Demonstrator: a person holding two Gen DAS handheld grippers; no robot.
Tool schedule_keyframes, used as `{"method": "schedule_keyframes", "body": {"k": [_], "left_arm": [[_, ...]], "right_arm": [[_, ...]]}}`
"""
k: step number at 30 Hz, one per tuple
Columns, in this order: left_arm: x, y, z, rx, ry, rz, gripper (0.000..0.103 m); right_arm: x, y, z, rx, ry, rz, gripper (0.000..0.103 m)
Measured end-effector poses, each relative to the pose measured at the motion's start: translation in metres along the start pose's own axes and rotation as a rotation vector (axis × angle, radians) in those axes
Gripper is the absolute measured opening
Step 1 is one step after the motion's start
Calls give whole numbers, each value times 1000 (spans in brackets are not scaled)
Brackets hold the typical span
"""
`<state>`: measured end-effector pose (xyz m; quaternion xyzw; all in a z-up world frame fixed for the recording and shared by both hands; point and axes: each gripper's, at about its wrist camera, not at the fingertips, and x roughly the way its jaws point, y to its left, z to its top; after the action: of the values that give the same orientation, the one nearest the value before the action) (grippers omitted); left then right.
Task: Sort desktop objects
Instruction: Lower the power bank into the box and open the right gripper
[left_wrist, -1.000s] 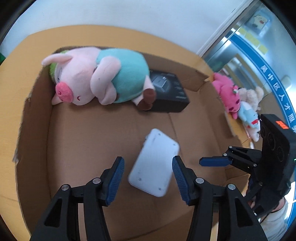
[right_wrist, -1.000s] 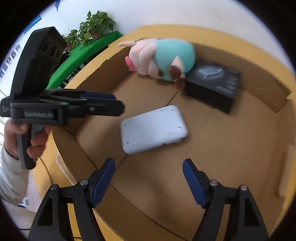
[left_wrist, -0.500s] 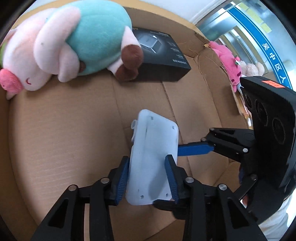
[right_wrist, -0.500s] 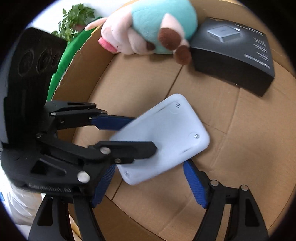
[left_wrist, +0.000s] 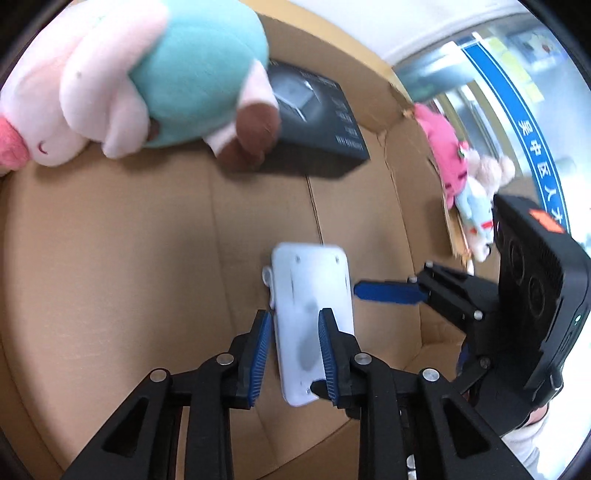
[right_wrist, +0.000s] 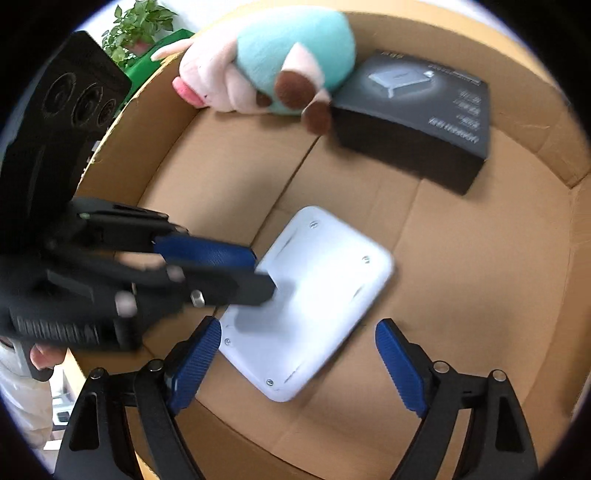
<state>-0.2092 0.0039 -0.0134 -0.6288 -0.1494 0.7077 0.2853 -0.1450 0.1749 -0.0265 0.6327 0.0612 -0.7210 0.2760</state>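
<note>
Inside the cardboard box (right_wrist: 480, 288), the left gripper (left_wrist: 291, 343) has just drawn its fingers (left_wrist: 260, 347) in on the white flat device (right_wrist: 314, 291), which a second ago lay loose on the box floor between open fingers. Now the pads sit on its near end, one on top and one underneath, and the device looks tipped up off the cardboard at that end; motion blur leaves it unclear whether the far end still touches the floor. The right gripper (right_wrist: 295, 363) hangs just beside the device's near corner with its fingers spread, and they have been spreading wider over the last moment; nothing is between them but the device's corner, untouched. The pink-and-teal plush pig (right_wrist: 266, 70) and the black product box (right_wrist: 417, 114) lie at the far wall of the cardboard box, well apart from the device, the pig's feet against the black box. More plush toys (left_wrist: 461, 177) sit outside the cardboard box past its right wall. The grasp appears made, so the lifting-out step of the sort seems to be beginning, with the right gripper apparently readying to assist or take over.
</note>
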Motion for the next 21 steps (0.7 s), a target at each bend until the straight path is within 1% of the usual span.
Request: {"method": "schedule_keyframes", "body": {"k": [4, 6, 8, 10, 12, 13, 14, 15, 16, 18, 21], "left_arm": [[4, 0, 4, 0, 19, 33, 24], [1, 5, 5, -16, -2, 35, 24], [-9, 13, 6, -41, -37, 46, 24], [-19, 21, 6, -51, -75, 92, 26], [-18, 16, 10, -41, -87, 131, 26], [-19, 16, 9, -31, -86, 149, 25], [-20, 16, 6, -18, -88, 167, 26], [-20, 17, 4, -12, -88, 157, 26], [-19, 16, 3, -8, -84, 135, 26], [-21, 20, 0, -4, -92, 136, 26], [-25, 21, 0, 9, -99, 128, 26]], "right_arm": [[10, 12, 3, -15, 29, -28, 88], [16, 16, 3, -15, 44, -50, 88], [20, 22, 2, -21, 59, -87, 89], [25, 30, 1, -31, 72, -148, 89], [29, 39, -2, -58, 75, -207, 90], [33, 46, -4, -88, 72, -249, 87], [34, 48, -6, -96, 74, -255, 84], [32, 51, -9, -113, 63, -254, 76], [30, 53, -11, -124, 51, -261, 73], [25, 57, -17, -136, 24, -291, 69], [11, 57, -25, -127, -34, -263, 68]]}}
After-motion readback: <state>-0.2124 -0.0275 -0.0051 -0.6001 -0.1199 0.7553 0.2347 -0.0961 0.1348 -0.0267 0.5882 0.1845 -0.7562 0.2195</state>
